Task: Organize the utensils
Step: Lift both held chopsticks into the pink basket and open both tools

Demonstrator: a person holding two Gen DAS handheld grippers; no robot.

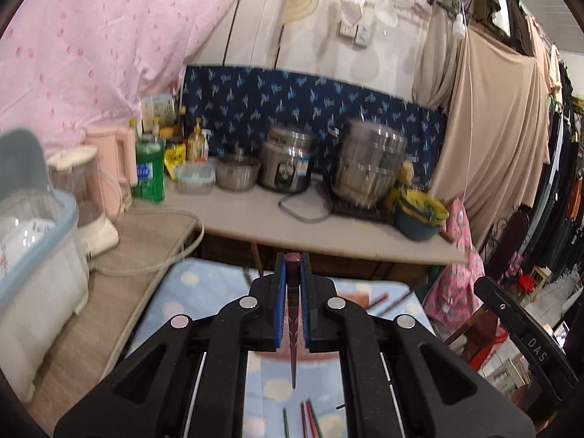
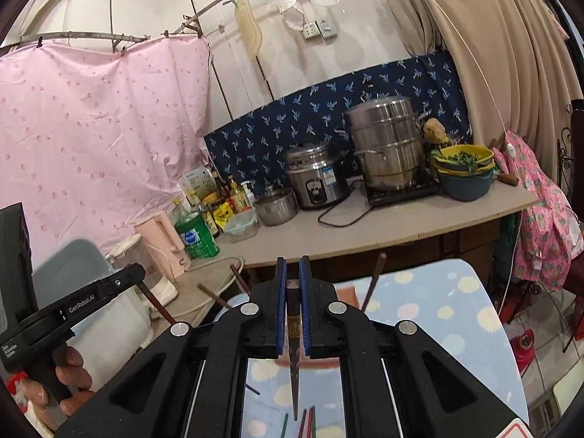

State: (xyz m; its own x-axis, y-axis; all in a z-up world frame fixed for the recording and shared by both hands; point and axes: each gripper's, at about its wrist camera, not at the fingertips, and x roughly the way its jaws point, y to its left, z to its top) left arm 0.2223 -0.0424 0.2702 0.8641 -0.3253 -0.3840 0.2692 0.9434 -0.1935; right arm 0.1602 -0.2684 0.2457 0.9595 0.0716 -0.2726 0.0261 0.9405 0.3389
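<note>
Each hand-held gripper is carrying one chopstick: the left hand-held gripper (image 1: 292, 266) is clamping a dark red chopstick (image 1: 293, 332) between its blue pads (image 1: 280, 306), and the right hand-held gripper (image 2: 292, 270) is clamping a dark brown chopstick (image 2: 293, 346) in the same way, so both sets of jaws are standing closed on a thin stick that is running back along the fingers toward the camera. The grip is lying near the thick end of each stick, leaving a long tapered length hanging free below the pads; a sharp swing or a slight release is likely to let the stick pivot or slide out. More loose chopsticks (image 2: 304, 421) are lying on the dotted blue cloth (image 2: 456, 314) directly under the jaws, and further sticks (image 2: 374, 281) are standing up near the far edge of that cloth, so a dropped piece is likely to scatter among them and undo the sorting. In the right wrist view the left tool is sitting close by at the lower left, held by a hand (image 2: 65, 376); with both tools this near each other, the free ends are at risk of crossing or knocking together. Beyond the cloth, the desk (image 1: 328, 233) is carrying a rice cooker (image 2: 315, 177), a steamer pot (image 2: 387, 146) and a trailing power cord (image 2: 339, 215); a wide sweep is at risk of snagging that cord
</note>
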